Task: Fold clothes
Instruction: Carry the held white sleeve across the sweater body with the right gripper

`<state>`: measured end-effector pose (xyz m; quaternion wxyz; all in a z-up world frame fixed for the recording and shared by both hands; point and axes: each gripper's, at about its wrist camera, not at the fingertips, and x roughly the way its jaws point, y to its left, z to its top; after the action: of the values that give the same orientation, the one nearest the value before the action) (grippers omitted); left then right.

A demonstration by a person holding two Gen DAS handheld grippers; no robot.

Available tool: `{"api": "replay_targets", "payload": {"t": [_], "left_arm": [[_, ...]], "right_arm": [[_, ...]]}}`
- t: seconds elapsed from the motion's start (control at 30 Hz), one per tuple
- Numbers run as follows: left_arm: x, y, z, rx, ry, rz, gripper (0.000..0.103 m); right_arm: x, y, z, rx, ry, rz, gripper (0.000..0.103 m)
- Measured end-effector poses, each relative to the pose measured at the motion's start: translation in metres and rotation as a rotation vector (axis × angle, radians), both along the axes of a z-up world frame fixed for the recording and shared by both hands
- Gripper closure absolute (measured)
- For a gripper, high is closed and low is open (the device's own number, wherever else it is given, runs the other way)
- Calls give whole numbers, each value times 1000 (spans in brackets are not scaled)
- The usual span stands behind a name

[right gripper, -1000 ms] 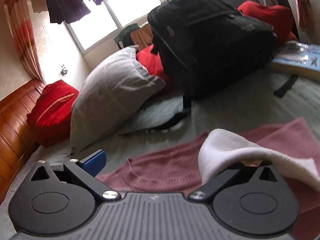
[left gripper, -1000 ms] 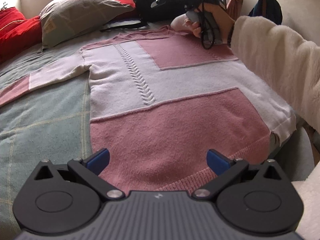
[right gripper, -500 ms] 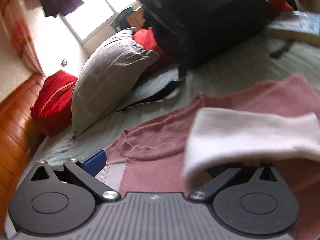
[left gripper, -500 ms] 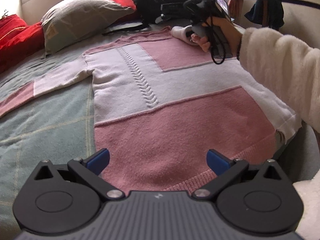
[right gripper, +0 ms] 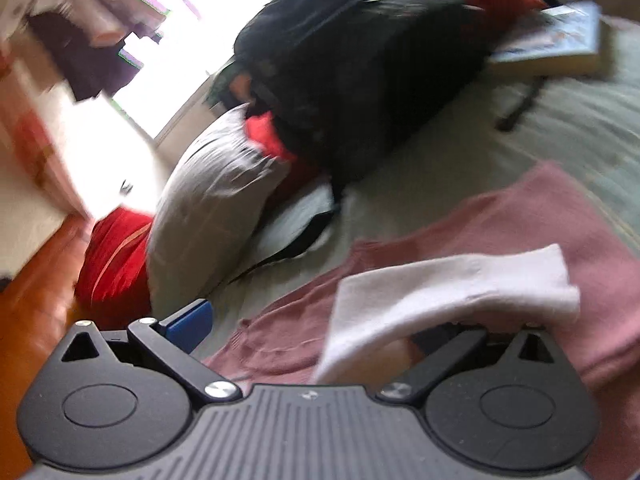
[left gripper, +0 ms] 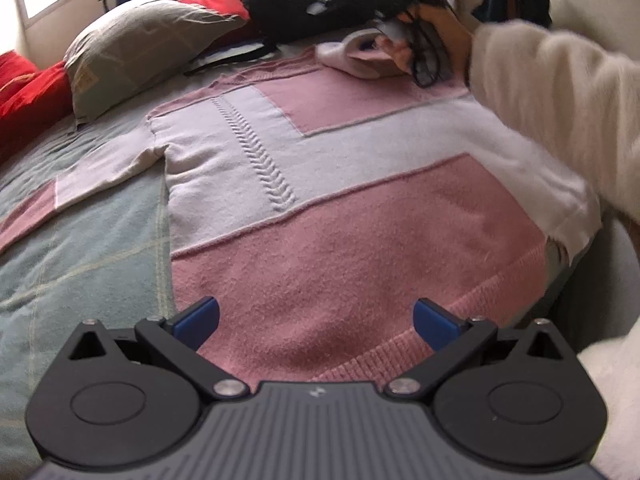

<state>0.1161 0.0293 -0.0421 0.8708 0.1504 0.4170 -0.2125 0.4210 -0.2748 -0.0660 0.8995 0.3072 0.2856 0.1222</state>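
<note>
Right wrist view is smeared by motion blur, so the window and hanging clothes at its top left are hard to read. The right gripper (right gripper: 316,324) shows only 1 blue fingertip (right gripper: 188,320), at left; the other is hidden under the white sleeve cuff (right gripper: 452,288) draped over that finger, so I cannot tell whether the jaws are apart or pinching the cuff. From the left wrist view, the same gripper is mostly covered by the person's hand (left gripper: 436,36) and a loop of black cable, with the cuff bunched just beside the hand on the sweater's far shoulder.

The pink and white sweater (left gripper: 320,184) lies flat, front up, on the green checked bedspread (left gripper: 80,248). Its left sleeve (left gripper: 60,192) stretches out to the frame edge and is cut off there. The near right corner of the hem slips out of sight behind a fuzzy cream sleeve (left gripper: 560,120) of the person.

The left gripper (left gripper: 316,316) hovers over the ribbed hem, its 2 blue fingertips spread wide and holding nothing.

Beyond the collar sit a grey pillow (left gripper: 144,44), red cushions (left gripper: 24,92), a black backpack (right gripper: 360,80) and a book (right gripper: 552,48), all crowding the head of the bed.
</note>
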Motion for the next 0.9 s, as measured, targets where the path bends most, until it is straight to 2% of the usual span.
{"api": "replay_targets", "payload": {"t": [0.17,0.37,0.73,0.9], "left_arm": [[0,-1,-1,65,-19,-31,1],[-1,3,-3,53,-14,-28,1],[-2,12,-4,41,-11,-7,1],[-2,12,-6,36,-5,-9,1]], "right_arm": [[5,46,17,-161,-14,175,0],[0,91,23,-316,-19,339,0],[-1,98,19,-314,10,359,0],[1,99,17,-343,11,357,0]]}}
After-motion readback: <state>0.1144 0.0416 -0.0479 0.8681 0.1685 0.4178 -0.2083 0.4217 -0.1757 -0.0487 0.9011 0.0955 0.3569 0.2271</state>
